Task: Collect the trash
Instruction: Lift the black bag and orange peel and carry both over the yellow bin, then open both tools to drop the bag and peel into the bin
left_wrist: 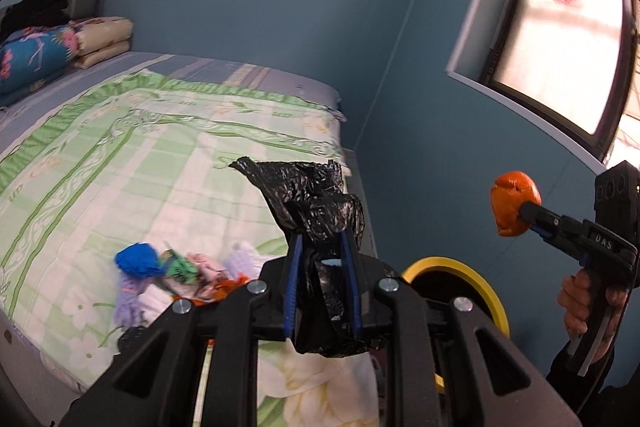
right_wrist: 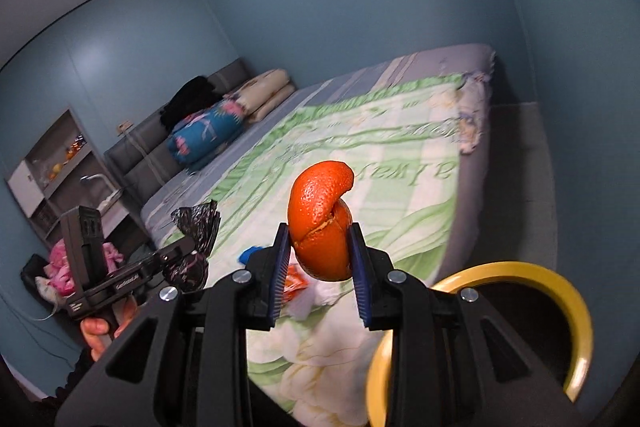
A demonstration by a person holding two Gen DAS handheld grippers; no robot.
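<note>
My left gripper (left_wrist: 322,239) is shut on a crumpled black plastic bag (left_wrist: 316,203), which sticks up past the blue pads and hangs below them. My right gripper (right_wrist: 320,247) is shut on a curled orange peel (right_wrist: 322,223); the left wrist view shows the same orange peel (left_wrist: 514,203) held in the air to the right, with a hand (left_wrist: 580,303) on the handle. A yellow-rimmed bin (right_wrist: 520,275) with a dark inside stands low beside the bed, below and right of the peel. More trash lies in a pile (left_wrist: 176,275) on the bed: blue, green, pink and purple scraps.
The bed (left_wrist: 140,147) with a green floral cover fills the left. Folded quilts and pillows (left_wrist: 60,47) are stacked at its head. A window (left_wrist: 568,27) is set in the blue wall on the right. A shelf unit (right_wrist: 60,171) stands by the headboard.
</note>
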